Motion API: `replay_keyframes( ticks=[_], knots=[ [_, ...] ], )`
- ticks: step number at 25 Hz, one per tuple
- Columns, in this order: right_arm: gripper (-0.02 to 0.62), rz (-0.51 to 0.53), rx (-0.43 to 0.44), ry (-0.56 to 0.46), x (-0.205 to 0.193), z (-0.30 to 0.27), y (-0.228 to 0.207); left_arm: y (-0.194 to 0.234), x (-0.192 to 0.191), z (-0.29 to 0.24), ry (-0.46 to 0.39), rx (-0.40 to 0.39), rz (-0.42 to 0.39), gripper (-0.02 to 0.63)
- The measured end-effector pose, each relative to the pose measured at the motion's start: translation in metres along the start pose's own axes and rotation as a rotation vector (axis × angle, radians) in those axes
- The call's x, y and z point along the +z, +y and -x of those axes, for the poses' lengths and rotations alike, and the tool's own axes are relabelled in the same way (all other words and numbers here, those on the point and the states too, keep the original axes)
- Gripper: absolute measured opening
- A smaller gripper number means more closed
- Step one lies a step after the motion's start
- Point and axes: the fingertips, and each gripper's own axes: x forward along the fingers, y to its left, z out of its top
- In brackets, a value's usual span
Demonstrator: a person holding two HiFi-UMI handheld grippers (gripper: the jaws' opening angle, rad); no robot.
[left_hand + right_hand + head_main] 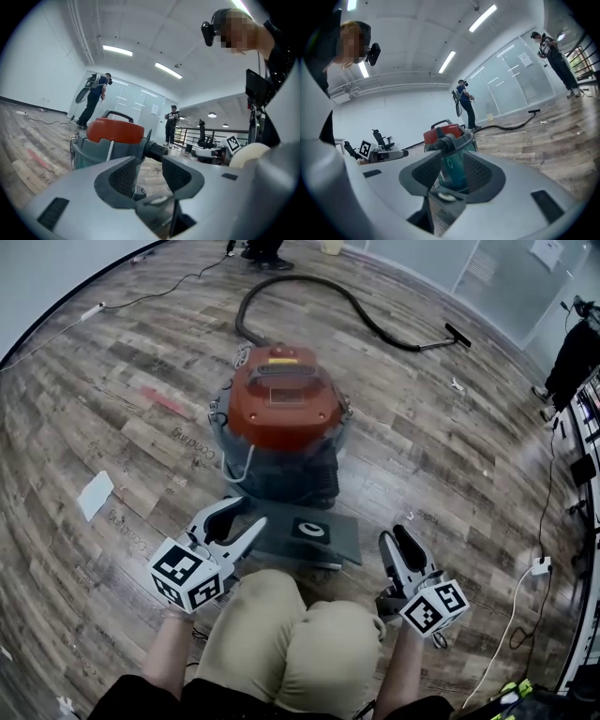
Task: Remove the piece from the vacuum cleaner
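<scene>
The vacuum cleaner (283, 413) stands on the wood floor, a grey-teal drum with a red lid. Its black hose (328, 294) curls away behind it to a nozzle (457, 336). A dark grey flat piece (314, 535) with a black label lies at the drum's near foot. My left gripper (239, 517) hovers open at that piece's left edge, nothing between its jaws. My right gripper (394, 536) is open too, just right of the piece, holding nothing. The left gripper view shows the drum (110, 138) and a ribbed black hose port (158, 149) ahead of the open jaws. The right gripper view shows the drum (452, 140) straight ahead.
The person's knees (300, 629) fill the space between the grippers. A white sheet (95, 494) lies on the floor to the left. A white plug (541, 565) with its cable lies to the right. People stand far off (93, 98) (465, 104) by glass walls.
</scene>
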Motion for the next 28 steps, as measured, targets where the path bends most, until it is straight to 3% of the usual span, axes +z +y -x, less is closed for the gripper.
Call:
replay_keyframes(
  ticks=[2,4,6,7,17,28],
  knots=[
    [0.139,0.016,-0.002,-0.024,0.01,0.0,0.001,0.004,0.002,-0.003,0.013,0.027,0.037,0.169],
    [0.136,0.035,0.022,-0.035,0.016,-0.002,0.007,0.0,0.002,-0.007,0.033,0.02,0.021,0.164],
    [0.037,0.065,0.039,-0.038,0.02,-0.006,0.015,-0.009,0.002,-0.011,0.044,0.003,-0.036,0.097],
    [0.012,0.086,0.046,-0.03,0.021,-0.01,0.019,-0.013,0.002,-0.014,0.05,-0.001,-0.06,0.013],
    [0.011,0.201,0.125,0.063,0.003,-0.035,0.054,-0.04,0.0,-0.032,0.063,-0.064,-0.08,0.009],
    [0.011,0.209,0.146,0.08,0.003,-0.038,0.058,-0.038,-0.006,-0.033,0.082,-0.07,-0.07,0.009]
  ],
)
